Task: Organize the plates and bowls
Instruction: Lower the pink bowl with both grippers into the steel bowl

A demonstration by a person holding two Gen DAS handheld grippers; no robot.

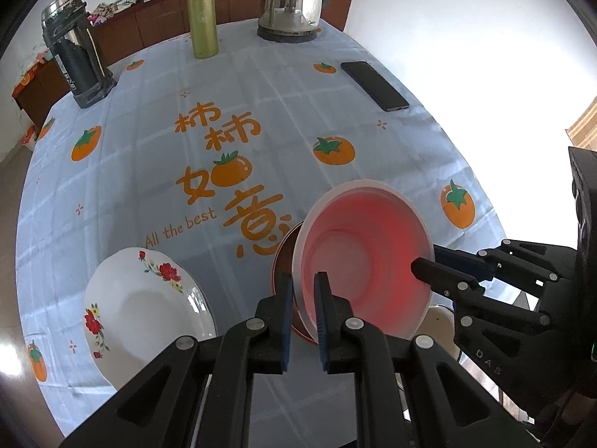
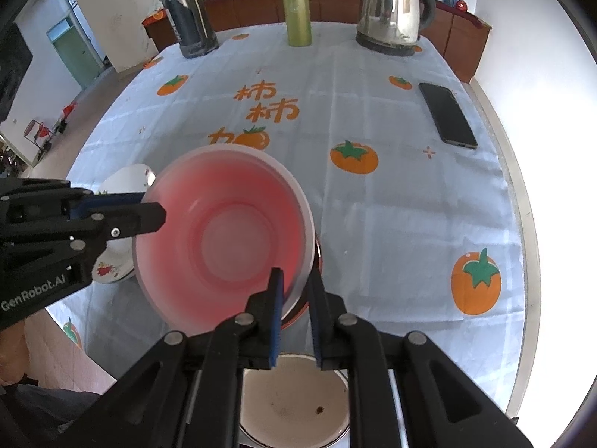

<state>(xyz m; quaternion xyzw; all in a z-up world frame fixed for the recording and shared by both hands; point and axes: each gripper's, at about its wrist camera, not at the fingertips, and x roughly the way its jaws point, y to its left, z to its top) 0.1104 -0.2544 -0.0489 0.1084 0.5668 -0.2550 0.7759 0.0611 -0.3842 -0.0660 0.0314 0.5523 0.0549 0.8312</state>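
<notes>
Left wrist view puts the left gripper [image 1: 303,287] right at the near rim of the pink translucent bowl [image 1: 358,257], its two blue-padded jaws drawn tight together with the bowl's wall pinched between them. On the opposite rim the right gripper [image 2: 296,283] has its jaws close together astride the wall as well, though from its own camera a thin gap seems to show at the outer pad, so I judge that grip to be the looser of the two. The bowl hangs tilted between the two grippers, just above a reddish-brown dish [image 1: 285,261] whose edge peeks out beneath it on the persimmon-print tablecloth [image 1: 261,112]. The step in hand looks like nesting the bowl onto that dish. To do it well, the bowl should be levelled first so the base meets the dish flat, then lowered straight down with both hands moving together; letting one side go while the bowl is tilted would let it swing or skid off. The flowered white plate [image 1: 141,298] lies just beside to the left, and an off-white bowl [image 2: 294,407] sits at the table edge under the right gripper, so both need to be kept clear of the descent. The phone [image 2: 447,114], kettle [image 2: 391,7] and flasks stand well apart.
</notes>
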